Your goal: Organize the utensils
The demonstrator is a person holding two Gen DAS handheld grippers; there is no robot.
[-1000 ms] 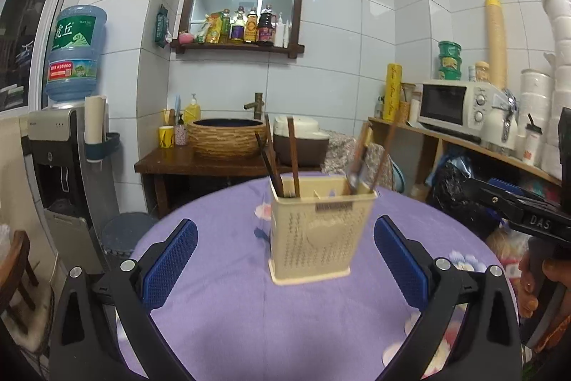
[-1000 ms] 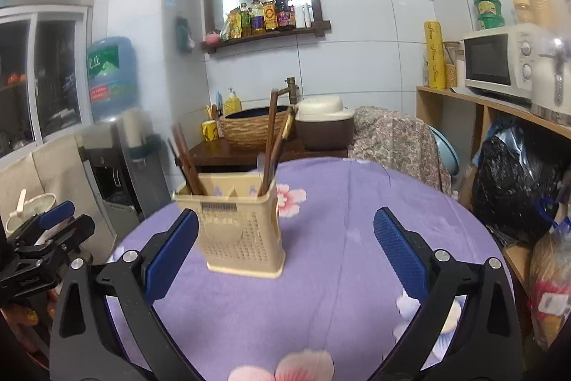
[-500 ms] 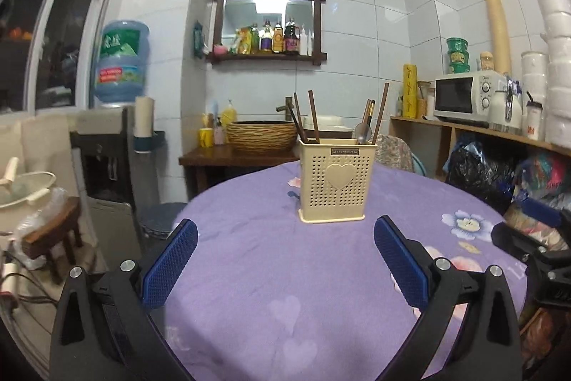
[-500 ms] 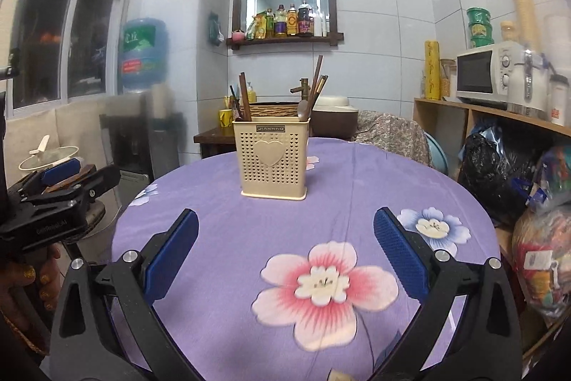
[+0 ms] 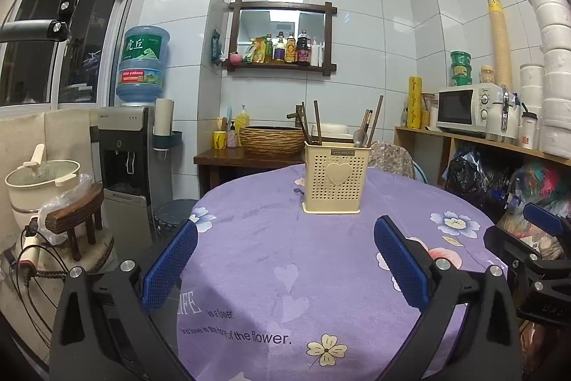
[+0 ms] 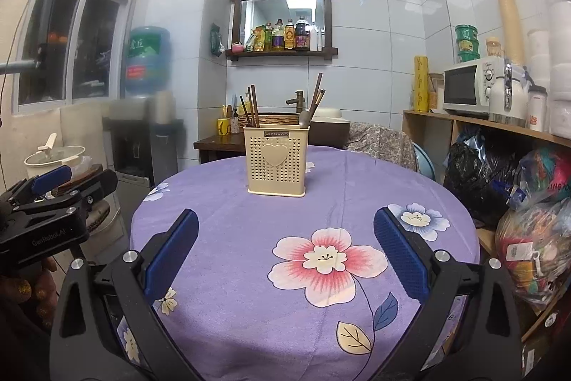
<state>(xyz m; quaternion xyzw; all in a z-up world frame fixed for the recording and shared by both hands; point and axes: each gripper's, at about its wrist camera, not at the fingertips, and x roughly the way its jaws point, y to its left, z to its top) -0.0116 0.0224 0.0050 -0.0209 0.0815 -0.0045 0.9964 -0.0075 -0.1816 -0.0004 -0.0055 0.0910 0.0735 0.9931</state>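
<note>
A round counter (image 5: 285, 274) covered by a purple flowered cloth (image 6: 321, 220) is seen in both wrist views. A cream perforated utensil holder (image 5: 335, 183) with a heart on its front is stood upright toward the far edge of the counter, well apart from both grippers. Dark chopsticks (image 5: 316, 127) are held in its left compartment, and more sticks with a metal spoon (image 5: 359, 137) are leaned in its right compartment. In the right wrist view the same holder (image 6: 276, 161) is seen just left of centre, with a large pink flower print (image 6: 326, 268) between it and the near edge.

The left hand-held gripper (image 5: 285, 265) is held over the near left edge of the counter, its blue pads spread wide with nothing between them. The right hand-held gripper (image 6: 285, 252) is held over the near right edge, likewise spread wide and holding nothing.
</note>
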